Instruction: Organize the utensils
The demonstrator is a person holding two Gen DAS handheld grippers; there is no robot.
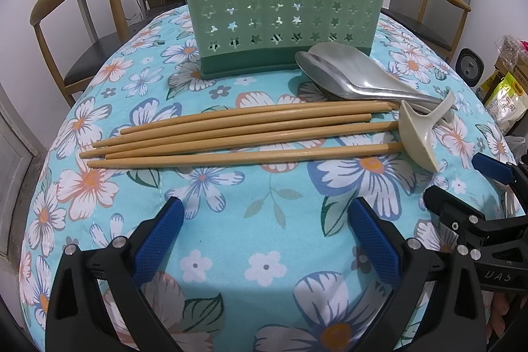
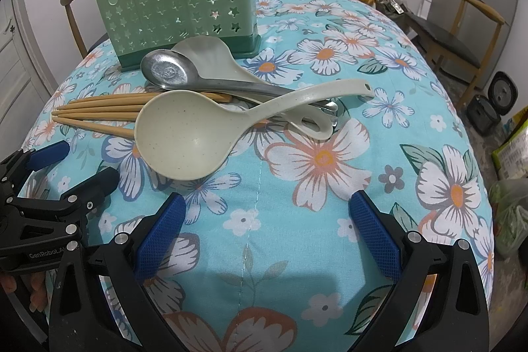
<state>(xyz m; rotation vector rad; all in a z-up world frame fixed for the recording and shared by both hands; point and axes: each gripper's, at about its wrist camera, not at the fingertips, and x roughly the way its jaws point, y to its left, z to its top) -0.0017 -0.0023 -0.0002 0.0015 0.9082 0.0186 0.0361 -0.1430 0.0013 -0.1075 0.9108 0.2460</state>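
utensils laid loose on a floral table, both grippers spread and empty

a round table covered by a turquoise floral tablecloth [image 1: 264,236] was shown from two wrist cameras. a pale green utensil holder [image 1: 280,2], pierced with star-shaped holes and set on a darker green base, was stood upright at the far side of the table. just in front of it, several wooden chopsticks [image 1: 231,134] were laid flat in a loose bundle, running left to right. to their right, a metal spoon [image 2: 168,70] was nested with its bowl over a pale rice paddle [image 2: 211,55], both close to the holder's base. a cream speckled ladle [image 2: 188,134] was laid bowl-up, with its bowl over the thick ends of the chopsticks and its handle crossed over the handles of the other utensils.

the left gripper [image 1: 265,236] was held low over bare cloth nearer the viewer, its blue-padded fingers [image 1: 158,240] spread wide with nothing between them. the right gripper [image 2: 267,236] was likewise held spread and empty, near the ladle but apart from it. each gripper was partly seen at the edge of the other's view. wooden chairs [image 1: 76,12] were placed around the table.
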